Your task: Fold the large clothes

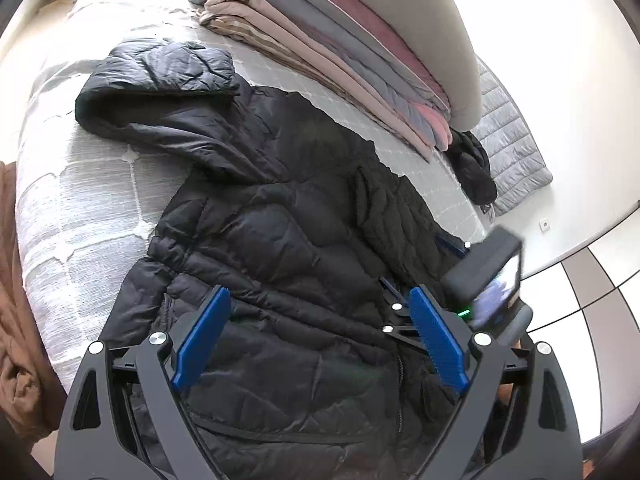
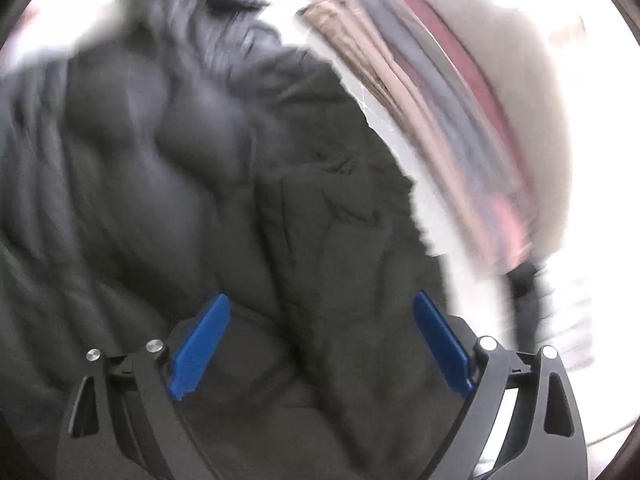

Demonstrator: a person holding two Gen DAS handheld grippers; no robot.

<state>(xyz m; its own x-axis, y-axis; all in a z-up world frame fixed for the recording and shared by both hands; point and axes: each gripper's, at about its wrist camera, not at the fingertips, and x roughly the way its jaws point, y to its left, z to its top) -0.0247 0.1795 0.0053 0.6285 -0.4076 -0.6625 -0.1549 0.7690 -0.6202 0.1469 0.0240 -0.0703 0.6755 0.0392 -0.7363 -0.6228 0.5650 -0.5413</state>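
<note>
Black quilted jacket (image 1: 288,240) shows no readable label.

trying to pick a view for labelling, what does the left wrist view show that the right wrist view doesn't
Only the left wrist view shows the jacket's hood, the quilted bed cover, a brown cloth at the left edge, and the right gripper's body. Only the right wrist view shows the right gripper with its jaws open, though blurred. Both share the black puffer jacket and the stack of folded bedding; the left gripper is open too.
</note>
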